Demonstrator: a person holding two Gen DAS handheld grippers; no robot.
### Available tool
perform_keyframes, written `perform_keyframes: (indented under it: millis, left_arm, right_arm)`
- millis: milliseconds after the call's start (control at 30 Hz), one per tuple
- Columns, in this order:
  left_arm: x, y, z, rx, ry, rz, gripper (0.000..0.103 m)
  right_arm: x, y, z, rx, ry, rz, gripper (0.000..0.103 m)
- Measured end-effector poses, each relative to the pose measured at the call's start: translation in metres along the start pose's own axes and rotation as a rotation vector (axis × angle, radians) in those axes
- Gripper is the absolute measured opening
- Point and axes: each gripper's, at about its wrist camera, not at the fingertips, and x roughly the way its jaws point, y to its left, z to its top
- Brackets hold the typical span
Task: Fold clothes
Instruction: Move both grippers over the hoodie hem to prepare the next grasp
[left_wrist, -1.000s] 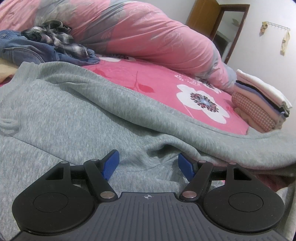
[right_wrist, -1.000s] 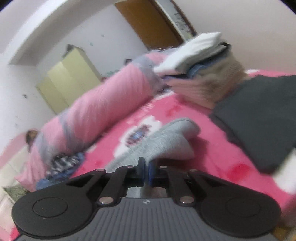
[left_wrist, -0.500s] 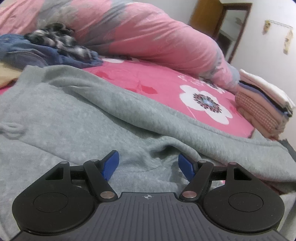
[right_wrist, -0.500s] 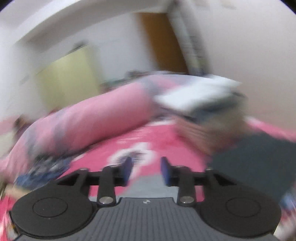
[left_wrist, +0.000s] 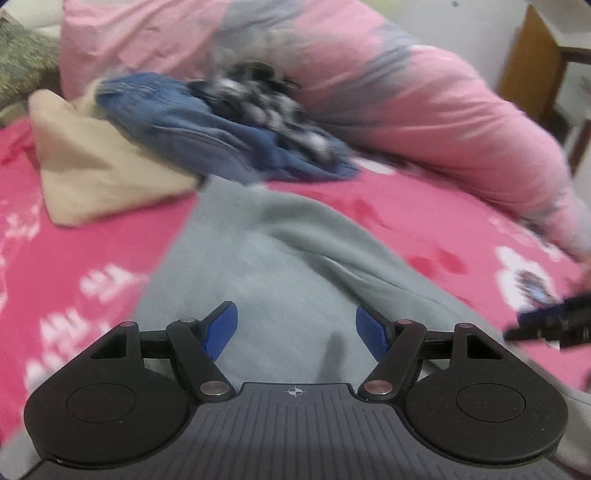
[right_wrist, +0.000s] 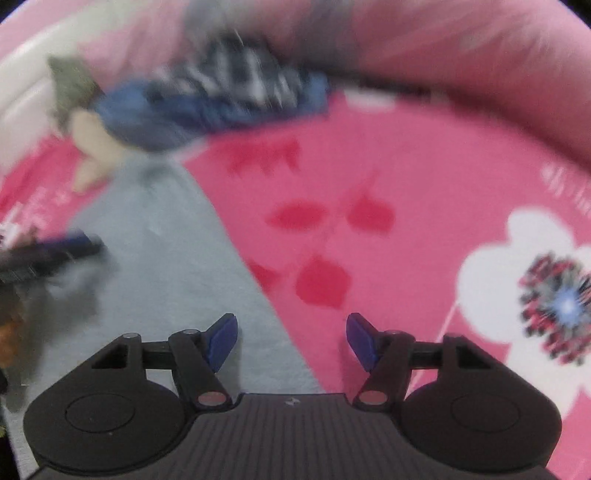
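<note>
Grey sweatshirt fabric lies flat on the pink flowered bed sheet, its long axis running from the cameras away toward a heap of blue denim, plaid cloth and a beige garment near the rolled pink duvet. Left gripper hovers over the grey cloth, blue pads spread wide, holding nothing. Right gripper is spread too, straddling the garment's right edge. Both views are pretty blurry.
</note>
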Motion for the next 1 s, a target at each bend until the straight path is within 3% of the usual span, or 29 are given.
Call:
perform_keyframes:
  millis: [67,133,167,200,267,367,633,700,833,1000]
  left_arm:
    - [0.012,0.007,0.000,0.032,-0.027,0.045,0.071]
    - [0.015,0.010,-0.007,0.061,-0.059,0.037,0.072]
    - [0.015,0.010,-0.009,0.070,-0.068,0.034,0.072]
    - [0.014,0.008,-0.009,0.078,-0.070,0.037,0.072]
    - [0.014,0.007,-0.008,0.086,-0.069,0.035,0.074]
    - [0.014,0.010,-0.008,0.071,-0.071,0.014,0.074]
    - [0.013,0.012,-0.008,0.054,-0.078,0.006,0.073]
    - [0.013,0.012,-0.007,0.053,-0.078,0.009,0.072]
    - [0.012,0.012,-0.007,0.058,-0.079,0.014,0.072]
    - [0.015,0.010,-0.007,0.077,-0.077,0.024,0.072]
  right_arm:
    - [0.019,-0.009,-0.009,0.035,0.088,0.011,0.068]
    - [0.011,-0.014,-0.021,0.057,0.087,0.043,0.068]
    - [0.007,-0.014,-0.026,0.042,0.086,0.046,0.062]
    - [0.004,-0.013,-0.029,0.035,0.087,0.037,0.056]
    - [-0.002,-0.013,-0.036,0.051,0.101,0.063,0.022]
    - [-0.014,0.003,-0.041,-0.008,0.089,0.016,0.003]
    - [-0.069,0.051,0.007,-0.314,-0.157,-0.409,0.002]
    - [-0.069,0.049,0.025,-0.363,-0.193,-0.473,0.002]
    - [-0.031,0.032,0.051,-0.407,-0.192,-0.546,0.002]
    - [0.050,-0.002,0.053,-0.362,-0.104,-0.575,0.003]
